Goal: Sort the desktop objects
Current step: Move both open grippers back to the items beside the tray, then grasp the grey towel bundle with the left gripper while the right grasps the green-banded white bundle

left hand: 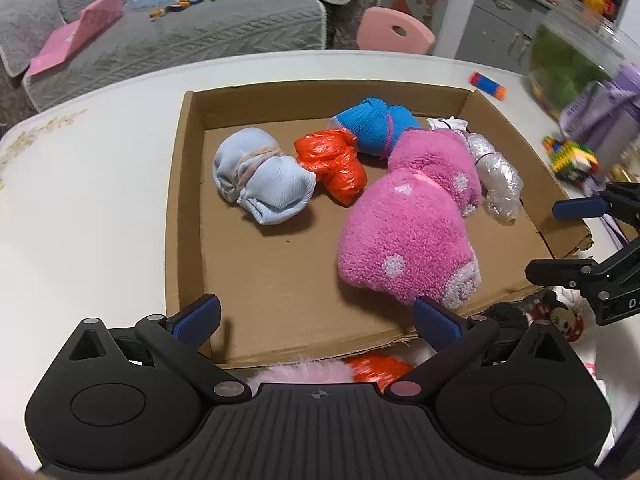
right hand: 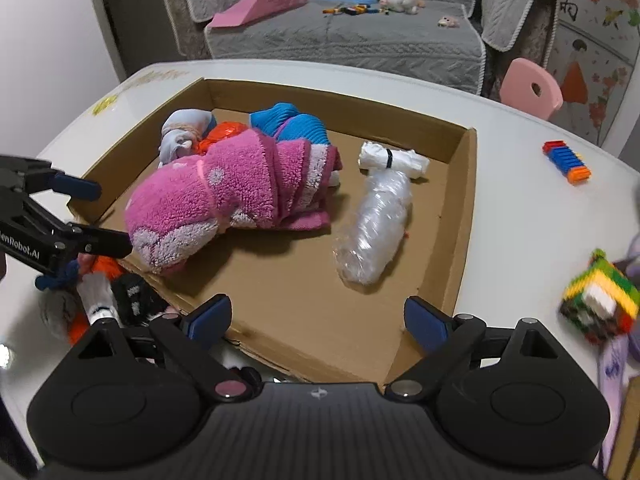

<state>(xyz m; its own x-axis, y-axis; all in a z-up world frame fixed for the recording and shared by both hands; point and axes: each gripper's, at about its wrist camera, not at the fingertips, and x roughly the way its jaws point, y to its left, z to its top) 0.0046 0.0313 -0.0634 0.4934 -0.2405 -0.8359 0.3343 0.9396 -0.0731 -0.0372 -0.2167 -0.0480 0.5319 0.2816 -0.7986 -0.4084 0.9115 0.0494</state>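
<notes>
Cardboard tray (left hand: pixel 188 216) sits mid-table and it's filling up: a big pink spotted fleece bundle (left hand: pixel 404 236) dominates the near right, touching a second pink roll behind it, with a pale blue tied sock (left hand: pixel 260 176), an orange plastic wad (left hand: pixel 332 164), a bright blue sock (left hand: pixel 372 128) and a clear plastic-wrapped roll (right hand: pixel 376 232) packed around them. Soft, squashy stuff, all of it, loosely bound. Left gripper (left hand: pixel 316 316) hangs over the tray's near wall, jaws spread wide, nothing in them; right gripper (right hand: pixel 318 316) hovers over the near right corner, equally wide and empty. More clutter waits outside: an orange and dark tangle (right hand: pixel 100 292) just beside the torn front edge, a colourful block toy (right hand: pixel 600 300) off to the right, a striped foam dart (right hand: pixel 566 162) farther back. Here's the risk, I'd say: that front wall is ragged and low, so a claw dragging across could catch the cardboard and shove the whole tray, and the fluffy items could slip from a shallow pinch.
</notes>
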